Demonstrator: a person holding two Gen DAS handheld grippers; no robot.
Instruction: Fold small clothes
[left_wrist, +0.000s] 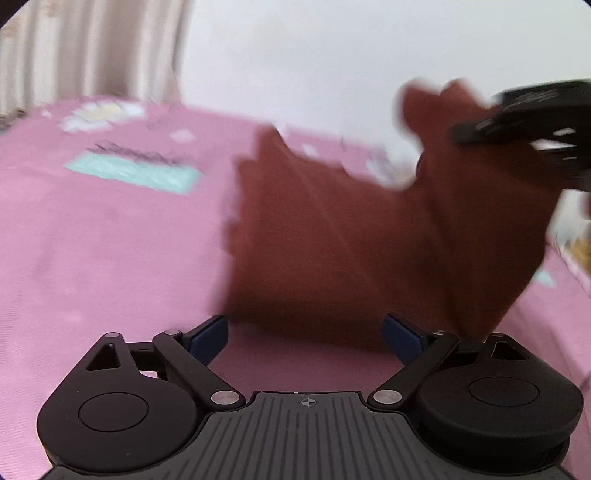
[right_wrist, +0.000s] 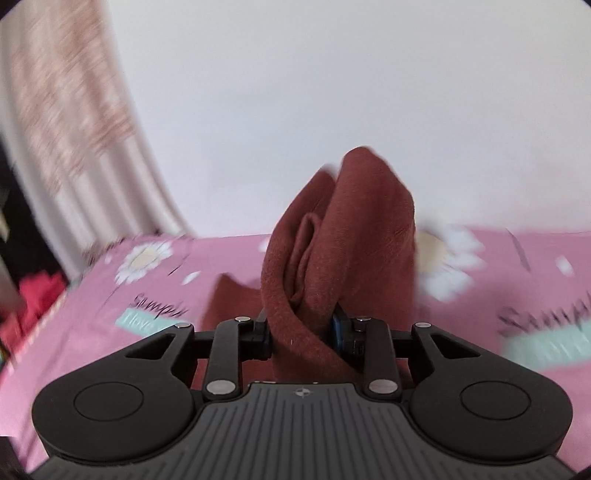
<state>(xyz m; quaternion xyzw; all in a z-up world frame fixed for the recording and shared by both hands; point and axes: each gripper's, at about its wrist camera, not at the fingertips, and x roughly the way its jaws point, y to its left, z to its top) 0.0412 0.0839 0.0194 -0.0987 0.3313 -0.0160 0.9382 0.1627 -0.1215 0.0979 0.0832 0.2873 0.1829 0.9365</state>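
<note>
A small rust-brown garment (left_wrist: 369, 240) hangs over the pink bedsheet (left_wrist: 92, 258), lifted at its right side. My right gripper (right_wrist: 301, 336) is shut on a bunched fold of the brown garment (right_wrist: 332, 258), which rises between the jaws. In the left wrist view the right gripper (left_wrist: 535, 125) shows at the upper right, holding the cloth's top. My left gripper (left_wrist: 306, 339) is open and empty, its blue pads (left_wrist: 208, 338) just below the cloth's lower edge. The picture is blurred by motion.
The pink bedsheet (right_wrist: 110, 314) has daisy prints (right_wrist: 144, 260) and teal labels (left_wrist: 136, 173). A white wall (right_wrist: 332, 92) and a pale curtain (right_wrist: 74, 147) stand behind the bed. Red items (right_wrist: 37, 295) lie past the left bed edge.
</note>
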